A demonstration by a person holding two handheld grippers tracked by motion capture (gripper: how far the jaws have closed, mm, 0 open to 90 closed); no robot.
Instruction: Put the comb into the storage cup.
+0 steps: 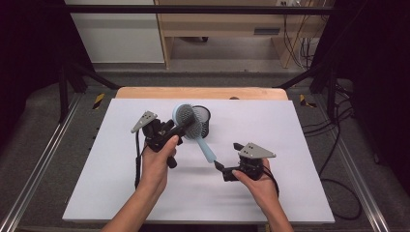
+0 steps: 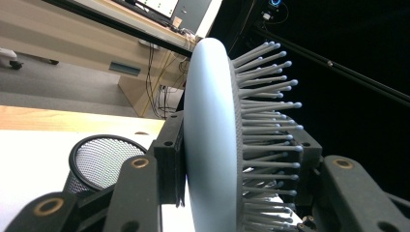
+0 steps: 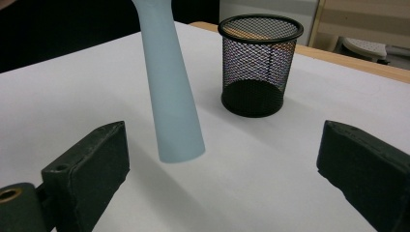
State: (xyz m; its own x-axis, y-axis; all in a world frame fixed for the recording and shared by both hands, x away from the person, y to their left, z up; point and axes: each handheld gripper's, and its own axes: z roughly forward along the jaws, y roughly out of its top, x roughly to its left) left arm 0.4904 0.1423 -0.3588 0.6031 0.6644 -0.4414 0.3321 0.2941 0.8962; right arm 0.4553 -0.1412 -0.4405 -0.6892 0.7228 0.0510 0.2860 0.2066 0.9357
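Left gripper (image 1: pixel 170 129) is clamped on the head of a pale blue hairbrush (image 1: pixel 189 123). In the left gripper view one jaw presses the smooth domed back and the other sits among the bristles (image 2: pixel 263 116). Right gripper (image 1: pixel 228 158) is let go, jaws wide apart and bare of anything; the brush handle (image 3: pixel 170 92) hangs just ahead of the gap, touching neither jaw.

Hairbrush: oval head, matt light-blue plastic, grey pins with rounded ball tips set in a darker pad. The handle is smooth and widens slightly to a blunt cut end. It is held off the table, head up near the cup, with the handle slanting down toward the right gripper and its tip clear of the surface.

Black wire-mesh cup (image 1: pixel 201 121) stands upright just behind the brush head, round rim open.

White table top (image 1: pixel 290 183) is bare across its near half and along both sides. A strip of wood edge (image 1: pixel 145 92) shows at the far side. Both hands sit near the middle, well in from every edge. Metal rails (image 1: pixel 29 179) run along the left and right of the table, cables (image 1: pixel 333 145) trail on the floor at the right, and yellow-black tape marks lie near the far corners.

No readable brand, label or writing on brush, cup or grippers.
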